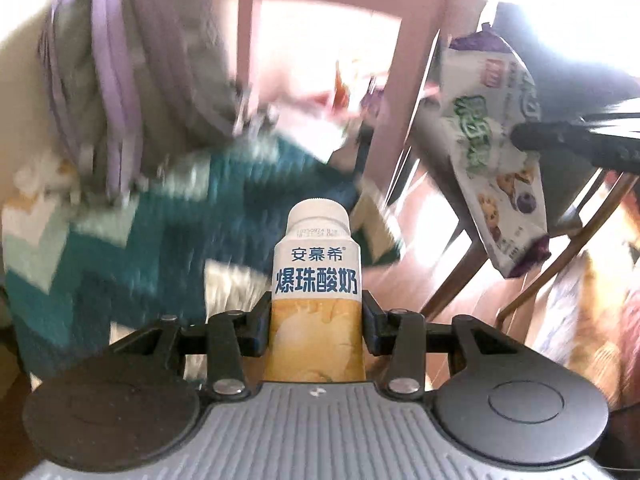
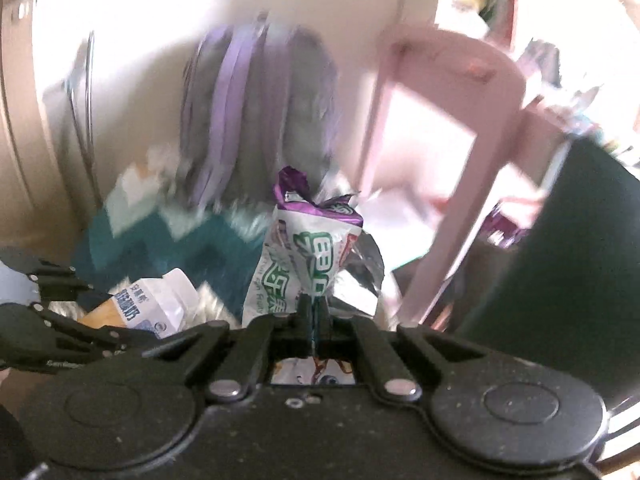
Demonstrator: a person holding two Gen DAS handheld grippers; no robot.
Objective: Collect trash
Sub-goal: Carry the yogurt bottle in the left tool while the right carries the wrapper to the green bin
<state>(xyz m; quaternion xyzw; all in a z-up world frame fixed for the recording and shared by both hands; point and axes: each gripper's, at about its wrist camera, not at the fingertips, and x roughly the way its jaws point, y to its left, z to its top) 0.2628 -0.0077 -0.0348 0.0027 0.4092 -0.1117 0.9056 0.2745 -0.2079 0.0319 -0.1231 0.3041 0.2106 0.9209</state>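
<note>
Upright between left claw (image 1: 317,330) fingers — yogurt bottle (image 1: 317,276)

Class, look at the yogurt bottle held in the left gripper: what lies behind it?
Behind the yogurt bottle, clamped in the left gripper, lie a blurred teal patterned rug and a grey-purple backpack. The bottle hides the rug directly behind it.
</note>
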